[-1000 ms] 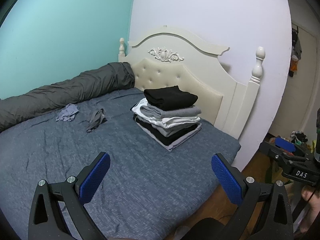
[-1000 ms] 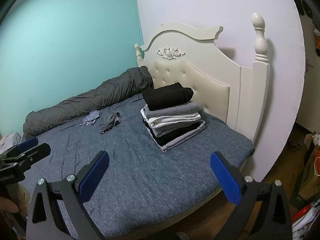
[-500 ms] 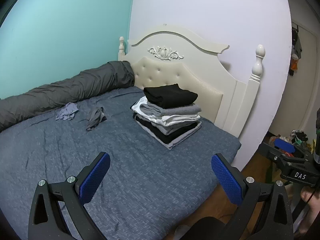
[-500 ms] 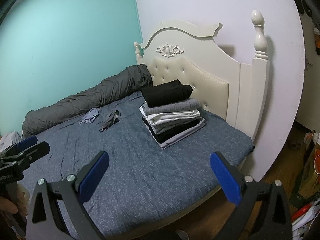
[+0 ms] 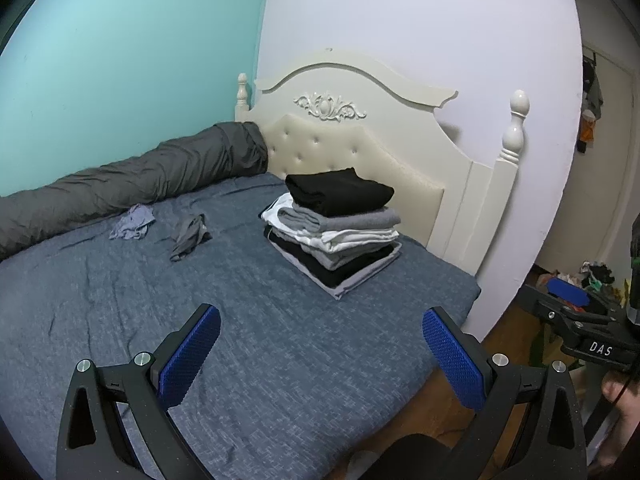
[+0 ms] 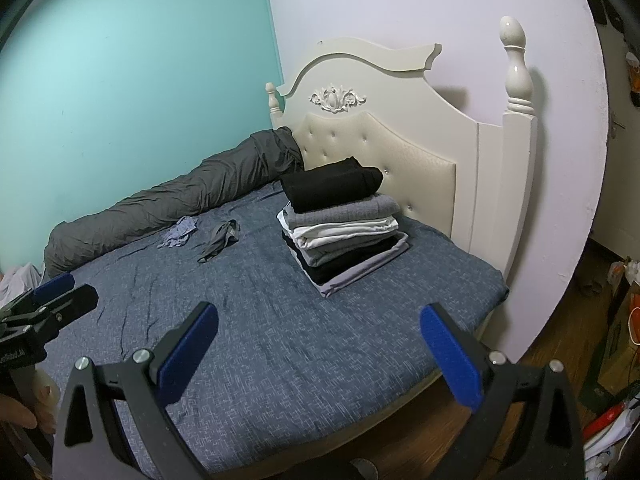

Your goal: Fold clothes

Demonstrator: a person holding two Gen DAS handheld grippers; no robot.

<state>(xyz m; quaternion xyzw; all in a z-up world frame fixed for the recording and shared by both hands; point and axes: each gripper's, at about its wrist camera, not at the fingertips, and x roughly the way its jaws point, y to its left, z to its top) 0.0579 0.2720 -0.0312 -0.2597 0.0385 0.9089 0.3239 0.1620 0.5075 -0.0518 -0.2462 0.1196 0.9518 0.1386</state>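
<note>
Left hand-held gripper [image 5: 320, 344]: released, its blue pads spread wide with nothing between them, held above the near part of the bed.
Right hand-held gripper [image 6: 318, 344]: released as well, pads wide apart and bare, above the near edge of the bed; in the left wrist view it shows at the right edge, off the side of the bed.
Bed [image 5: 100, 300]: covered by a blue-grey sheet with light creases, its far end against a cream headboard [image 5: 360, 120].
Stack of folded clothes [image 5: 336, 232]: sits on the bed near the headboard, toward the right side; a black piece lies on top, then grey, white, grey, black, and a pale grey piece at the bottom that sticks out past the others.
Light grey-blue garment [image 5: 132, 222]: crumpled and unfolded, on the sheet left of the stack, just beside the bolster.
Dark grey garment [image 5: 190, 236]: also crumpled and unfolded, near the first loose piece, between it and the stack, touching neither.
Bolster [image 5: 140, 176]: a long dark grey roll along the far side of the bed, under the turquoise wall [image 5: 120, 60].
Person: fingers [image 6: 18, 412] show at the lower left of the right wrist view.
</note>
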